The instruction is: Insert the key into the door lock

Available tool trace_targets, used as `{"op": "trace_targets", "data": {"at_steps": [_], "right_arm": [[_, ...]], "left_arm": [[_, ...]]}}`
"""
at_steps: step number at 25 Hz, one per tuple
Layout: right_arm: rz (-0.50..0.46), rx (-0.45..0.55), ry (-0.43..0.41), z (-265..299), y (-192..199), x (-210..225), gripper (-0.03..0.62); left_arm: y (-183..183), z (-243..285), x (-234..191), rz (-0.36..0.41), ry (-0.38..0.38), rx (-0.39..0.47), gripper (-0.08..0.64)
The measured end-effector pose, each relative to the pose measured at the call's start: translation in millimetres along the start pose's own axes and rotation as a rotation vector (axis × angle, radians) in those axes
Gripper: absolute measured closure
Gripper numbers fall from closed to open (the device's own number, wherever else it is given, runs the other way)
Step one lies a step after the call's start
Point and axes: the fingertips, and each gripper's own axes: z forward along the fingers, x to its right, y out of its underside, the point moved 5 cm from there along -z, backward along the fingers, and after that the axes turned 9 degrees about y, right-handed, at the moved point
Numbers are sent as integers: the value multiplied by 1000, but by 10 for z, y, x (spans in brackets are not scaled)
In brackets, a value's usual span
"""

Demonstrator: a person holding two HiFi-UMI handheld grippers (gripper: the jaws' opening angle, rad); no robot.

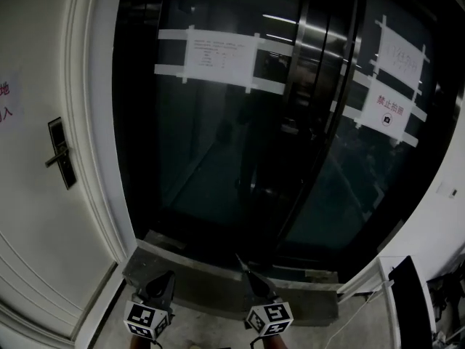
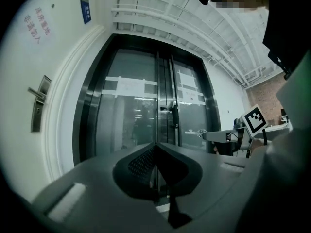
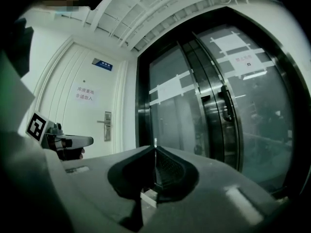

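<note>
Pointing forward at the bottom edge of the head view, two hand-held grippers sit side by side, each with a cube of square markers at its rear. The left hand-held gripper (image 1: 166, 278) has its jaws pressed together, and its own view shows nothing between them. The right hand-held gripper (image 1: 251, 273) has its jaws pinched on the key (image 1: 240, 261), a thin metal sliver that sticks out past the tips; in the right gripper view it shows as a narrow bright strip rising from the seam of the jaws.

Just beyond the tips runs a grey stone threshold (image 1: 211, 271). Behind it stand dark glass double doors (image 1: 218, 158) in a black frame, with vertical bar handles where the two leaves meet. A white paper sheet (image 1: 218, 57) is fixed to the left leaf with long strips of white tape. Two more taped notices (image 1: 389, 111) hang on the right leaf, the lower one printed in red.

To the left of the glass doors is a white panelled door (image 1: 36, 217). It carries the door lock (image 1: 62, 151), a dark upright plate with a lever handle pointing left. Red characters are on a sheet higher up on this door. The key is well apart from the lock, off to its right and facing the glass doors.
</note>
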Motion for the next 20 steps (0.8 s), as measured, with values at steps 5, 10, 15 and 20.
{"op": "trace_targets", "data": {"at_steps": [5, 10, 15, 20], "right_arm": [[-42, 9, -117, 494, -89, -498, 583], [-63, 9, -267, 931, -78, -1033, 583], [-74, -5, -432, 1310, -11, -1616, 583], [-86, -7, -575, 1727, 95, -2126, 583]], "left_arm": [[-52, -392, -437, -10, -117, 26, 557], [-31, -889, -810, -4, -287, 48, 557], [-21, -1385, -1102, 9, -478, 59, 557], [63, -1702, -1387, 16, -631, 63, 557]]}}
